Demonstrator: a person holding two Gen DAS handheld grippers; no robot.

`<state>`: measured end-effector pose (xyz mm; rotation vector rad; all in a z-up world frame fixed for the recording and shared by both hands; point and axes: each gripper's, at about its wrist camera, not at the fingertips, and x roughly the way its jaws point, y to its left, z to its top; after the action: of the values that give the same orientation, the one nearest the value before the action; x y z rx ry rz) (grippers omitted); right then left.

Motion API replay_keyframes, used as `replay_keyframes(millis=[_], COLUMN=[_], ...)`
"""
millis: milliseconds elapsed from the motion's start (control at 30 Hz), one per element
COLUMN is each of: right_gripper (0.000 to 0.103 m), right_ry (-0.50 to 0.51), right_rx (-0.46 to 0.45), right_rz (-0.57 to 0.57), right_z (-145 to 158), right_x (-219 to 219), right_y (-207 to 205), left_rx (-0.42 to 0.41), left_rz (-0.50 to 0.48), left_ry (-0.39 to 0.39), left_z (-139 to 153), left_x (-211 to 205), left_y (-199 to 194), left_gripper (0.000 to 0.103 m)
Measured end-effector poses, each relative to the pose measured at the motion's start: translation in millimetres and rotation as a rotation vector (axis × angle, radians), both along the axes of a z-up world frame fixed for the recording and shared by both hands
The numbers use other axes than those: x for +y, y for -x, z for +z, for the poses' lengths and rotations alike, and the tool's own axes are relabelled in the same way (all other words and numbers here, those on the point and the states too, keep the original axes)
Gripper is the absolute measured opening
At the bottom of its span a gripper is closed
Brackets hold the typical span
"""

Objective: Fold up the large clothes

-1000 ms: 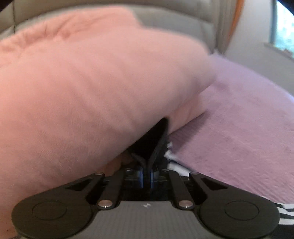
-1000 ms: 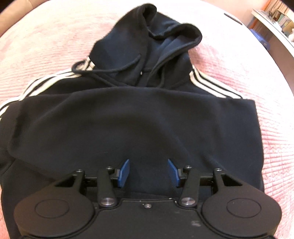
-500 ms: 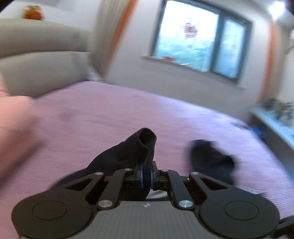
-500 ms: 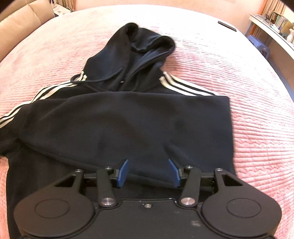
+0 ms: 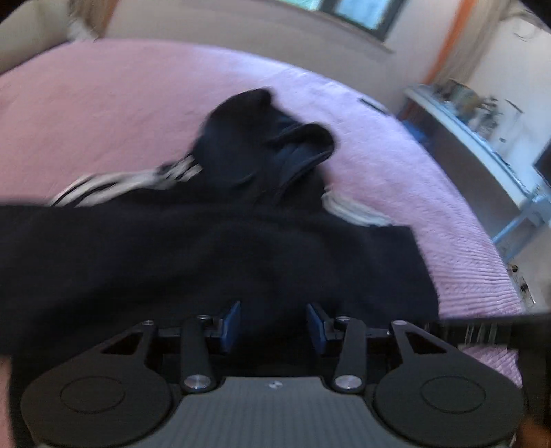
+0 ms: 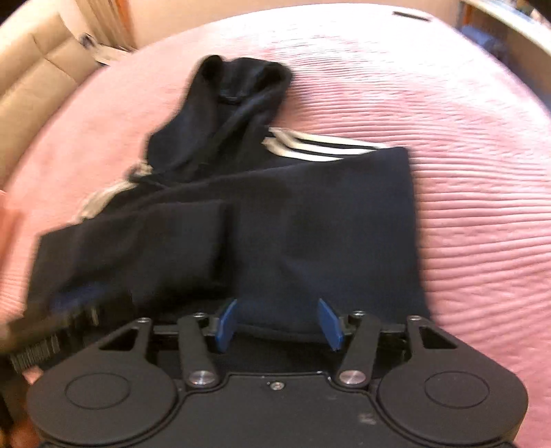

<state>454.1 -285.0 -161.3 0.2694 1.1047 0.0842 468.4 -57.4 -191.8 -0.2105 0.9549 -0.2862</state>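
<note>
A black hoodie with white sleeve stripes (image 5: 241,248) lies partly folded on the pink bedspread (image 5: 103,103), hood (image 5: 261,144) pointing away. My left gripper (image 5: 273,322) is open and empty just above the hoodie's near edge. In the right wrist view the hoodie (image 6: 310,220) has a sleeve folded across its body, hood (image 6: 237,100) at the far end. My right gripper (image 6: 278,322) is open and empty over the near hem. The other gripper shows blurred at the left edge (image 6: 44,331).
The bedspread (image 6: 465,172) stretches wide on all sides of the hoodie. A beige padded headboard (image 6: 31,79) stands far left. A shelf with small items (image 5: 482,117) runs along the right wall, under a window (image 5: 354,13). A dark flat object (image 6: 411,15) lies at the far bed edge.
My left gripper swung from the pink pillow across the bed carrying black fabric, let it go over the hoodie and opened. The sleeve now lies across the body. My right gripper stayed open.
</note>
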Motion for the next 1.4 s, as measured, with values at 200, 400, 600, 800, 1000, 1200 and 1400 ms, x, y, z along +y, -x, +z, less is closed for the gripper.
replay_keyframes(millis=[200, 400, 600, 800, 1000, 1200, 1400], right_gripper=[0.075, 0.038, 0.005, 0.007, 0.061, 0.059, 0.031], right_ry=[-0.083, -0.166, -0.077, 0.180, 0.351, 0.211, 0.288], right_rx=[-0.053, 0.021, -0.156, -0.282, -0.051, -0.121, -0.048], right_rz=[0.060, 0.050, 0.087, -0.062, -0.161, -0.061, 0.049], right_z=[-13, -43, 18, 70, 11, 14, -38], right_x=[27, 35, 37, -31, -80, -48, -16], right_y=[-40, -68, -49, -14, -16, -22, -47], left_rx=[0.060, 0.051, 0.023, -0.067, -0.007, 0.005, 0.039], left_rz=[0.165, 0.254, 0.303, 0.295, 0.269, 0.215, 0.199], left_ry=[-0.071, -0.082, -0.071, -0.062, -0.100, -0.130, -0.178], left_z=[3, 13, 26, 45, 18, 6, -23], left_x=[69, 101, 108, 100, 86, 81, 84], left_y=[30, 37, 40, 20, -15, -28, -49], left_gripper=[0.055, 0.059, 0.059, 0.060, 0.058, 0.058, 0.047])
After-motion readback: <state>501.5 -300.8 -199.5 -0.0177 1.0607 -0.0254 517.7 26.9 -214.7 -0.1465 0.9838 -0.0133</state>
